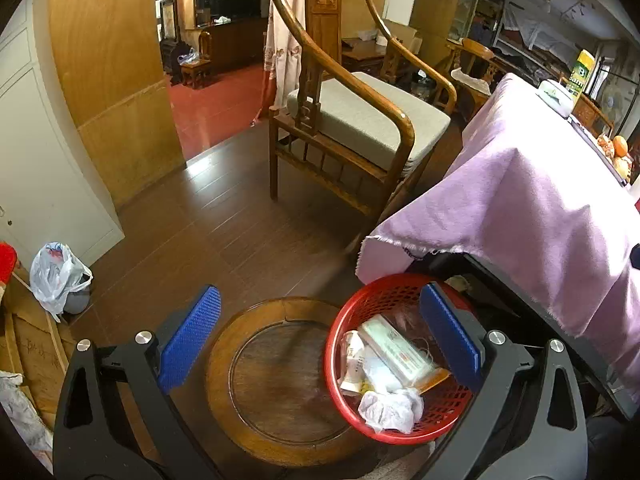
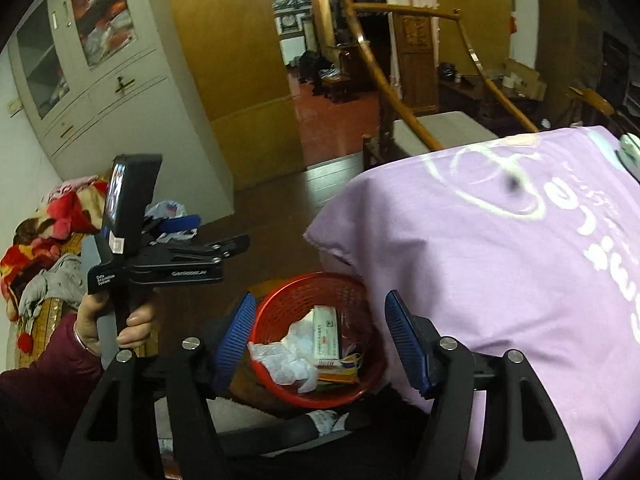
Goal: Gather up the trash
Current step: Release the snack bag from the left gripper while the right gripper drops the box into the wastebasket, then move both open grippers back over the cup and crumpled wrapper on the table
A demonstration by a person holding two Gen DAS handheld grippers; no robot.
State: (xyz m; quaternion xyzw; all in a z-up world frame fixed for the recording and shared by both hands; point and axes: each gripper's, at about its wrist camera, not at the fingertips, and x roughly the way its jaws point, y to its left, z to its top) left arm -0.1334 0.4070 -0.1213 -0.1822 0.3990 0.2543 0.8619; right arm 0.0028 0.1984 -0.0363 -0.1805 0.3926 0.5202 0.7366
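Observation:
A red mesh basket [image 1: 334, 364] stands on the floor between a round wooden stool [image 1: 276, 380] and a purple-draped table. In it lie crumpled white tissue [image 1: 390, 406], a flat white box [image 1: 396, 350] and an orange wrapper. My left gripper [image 1: 320, 310] hangs open above the stool and basket, its right blue pad over the basket's rim, holding nothing. In the right wrist view the same basket [image 2: 280, 304] sits below my right gripper [image 2: 320, 300], whose jaws stand apart and empty over the tissue [image 2: 284, 360] and box [image 2: 326, 332].
The purple cloth [image 2: 500, 260] hangs down right beside the basket. A wooden armchair [image 1: 360, 120] stands behind on dark floorboards. A white plastic bag [image 1: 56, 276] lies at the left by a cabinet. A person's hand [image 2: 136, 320] holds the left gripper; blankets [image 2: 48, 220] are piled at the left.

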